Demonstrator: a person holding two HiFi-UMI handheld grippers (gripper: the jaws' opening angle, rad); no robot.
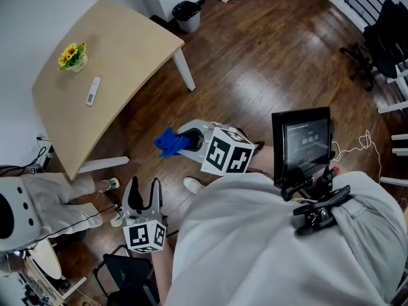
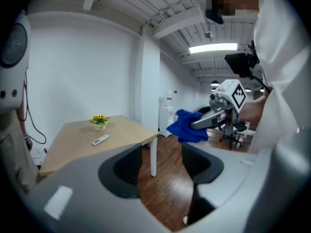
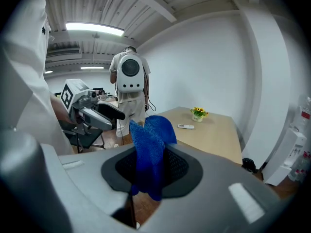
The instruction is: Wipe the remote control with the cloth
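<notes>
Light wooden rounded tabletop on white legs (image 1: 127, 50): mostly bare, open to reach from its near edge and corner. Slim white remote control (image 1: 93, 90): lies flat with bare wood on every side. Small pot of yellow flowers (image 1: 72, 57): near the remote, apart from it, the only obstacle on the top. Dark plank floor (image 1: 255, 69) between table and grippers: open. Black waste bin (image 1: 188, 14): beyond the far corner, well aside. Standing person in pale clothes (image 1: 57, 190): close off the table's near-left end, beside the left gripper (image 1: 143, 187), whose jaw gap is unoccupied. Right gripper (image 1: 188, 140): gap filled by crumpled blue cloth (image 1: 167, 143).
</notes>
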